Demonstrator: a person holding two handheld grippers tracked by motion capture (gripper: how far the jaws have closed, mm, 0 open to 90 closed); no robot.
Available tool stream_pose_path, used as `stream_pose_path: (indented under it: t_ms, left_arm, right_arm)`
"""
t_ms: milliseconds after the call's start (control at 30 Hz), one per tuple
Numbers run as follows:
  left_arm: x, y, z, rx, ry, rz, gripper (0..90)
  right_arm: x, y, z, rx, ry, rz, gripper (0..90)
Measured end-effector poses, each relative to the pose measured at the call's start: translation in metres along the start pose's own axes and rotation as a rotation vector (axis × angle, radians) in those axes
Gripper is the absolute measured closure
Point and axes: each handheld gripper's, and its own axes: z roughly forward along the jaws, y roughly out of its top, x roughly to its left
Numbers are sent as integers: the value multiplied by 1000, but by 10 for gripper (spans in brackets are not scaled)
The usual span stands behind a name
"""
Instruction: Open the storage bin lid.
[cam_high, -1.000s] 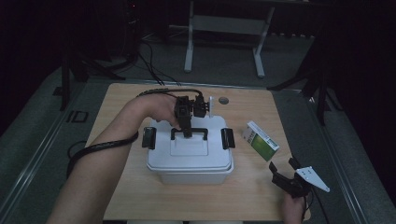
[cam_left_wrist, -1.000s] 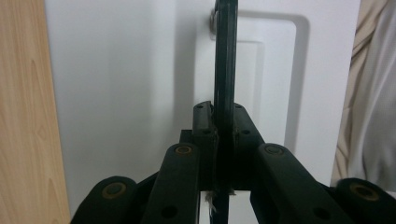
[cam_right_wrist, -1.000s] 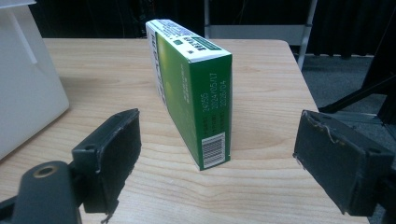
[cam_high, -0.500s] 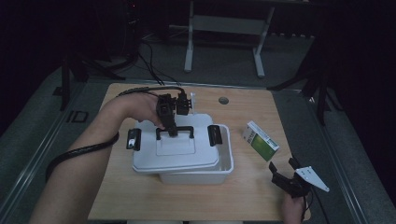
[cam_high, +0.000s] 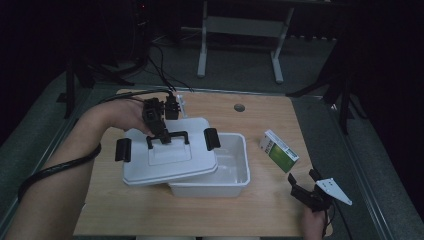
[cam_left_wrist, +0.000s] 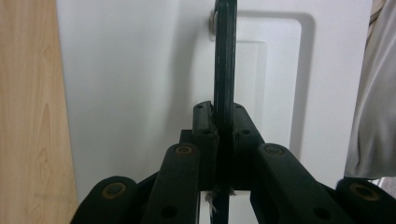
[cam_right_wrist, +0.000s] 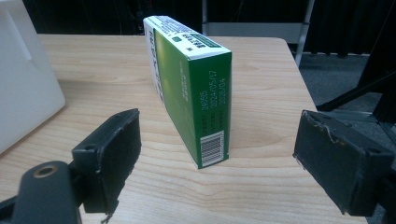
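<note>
A: We log the left gripper (cam_high: 159, 131) clamped tight on the lid's black handle (cam_left_wrist: 223, 70). A second ago the lid (cam_high: 167, 160) sat square on the white bin (cam_high: 235, 172); now it hangs shifted toward frame left, the bin's right half open.

B: So we read the bin as unsealed. Right gripper (cam_high: 306, 187)?

A: Lower right, jaws spread wide, holding nothing. The green box (cam_right_wrist: 189, 79) stands between them, farther off, untouched. Likely next in.

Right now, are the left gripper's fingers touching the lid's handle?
Touching. In the left gripper view, the fingers are closed on the lid's black handle from both sides with no gap.
</note>
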Motion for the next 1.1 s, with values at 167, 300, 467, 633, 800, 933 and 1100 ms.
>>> stream_pose_path:
  t_ms: [167,300,467,633,800,933,1100]
  left_arm:
    - [1,-22,-1,-5,6,-34,841]
    - [3,-40,-2,2,12,-62,841]
    - [4,-63,-4,-14,20,-103,841]
    - [5,-85,-4,-13,20,-143,841]
    - [5,-108,-3,-21,20,-185,841]
    - [5,-125,-1,-23,23,-217,841]
    - [4,-143,2,-15,25,-251,841]
  right_arm:
    - [1,0,0,3,-2,-2,142]
    - [1,0,1,5,-3,-7,142]
    - [1,0,1,7,-4,-9,142]
    - [1,0,1,8,-4,-13,142]
    - [2,0,1,9,-5,-14,142]
    - [2,0,1,11,-6,-14,142]
    - [2,0,1,12,-7,-16,142]
